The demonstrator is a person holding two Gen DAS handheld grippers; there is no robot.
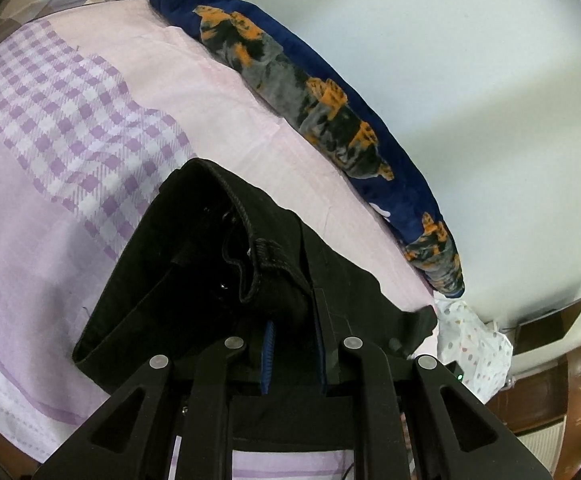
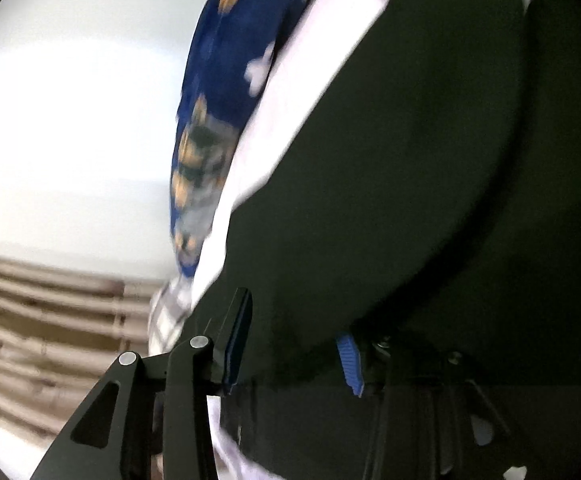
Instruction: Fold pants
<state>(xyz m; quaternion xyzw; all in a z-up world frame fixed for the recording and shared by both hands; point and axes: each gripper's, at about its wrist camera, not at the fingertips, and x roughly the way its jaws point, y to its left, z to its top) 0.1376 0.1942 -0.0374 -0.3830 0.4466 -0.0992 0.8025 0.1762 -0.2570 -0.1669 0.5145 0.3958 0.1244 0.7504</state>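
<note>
Beyond the left claw (image 1: 295, 354), black pants (image 1: 194, 264) leave bedsheet (image 1: 30, 216) bare.

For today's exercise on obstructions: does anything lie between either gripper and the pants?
Nothing visible. The left gripper is shut on the pants; their black cloth also lies between the right gripper's fingers.

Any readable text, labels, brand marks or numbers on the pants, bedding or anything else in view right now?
None readable in either view.
black pants: waistband with belt loop shows, but no tag or lettering.
blue blanket: orange and grey pattern only, no words.
checked bedsheet: pattern only.
Right wrist view: too blurred to read anything.
</note>
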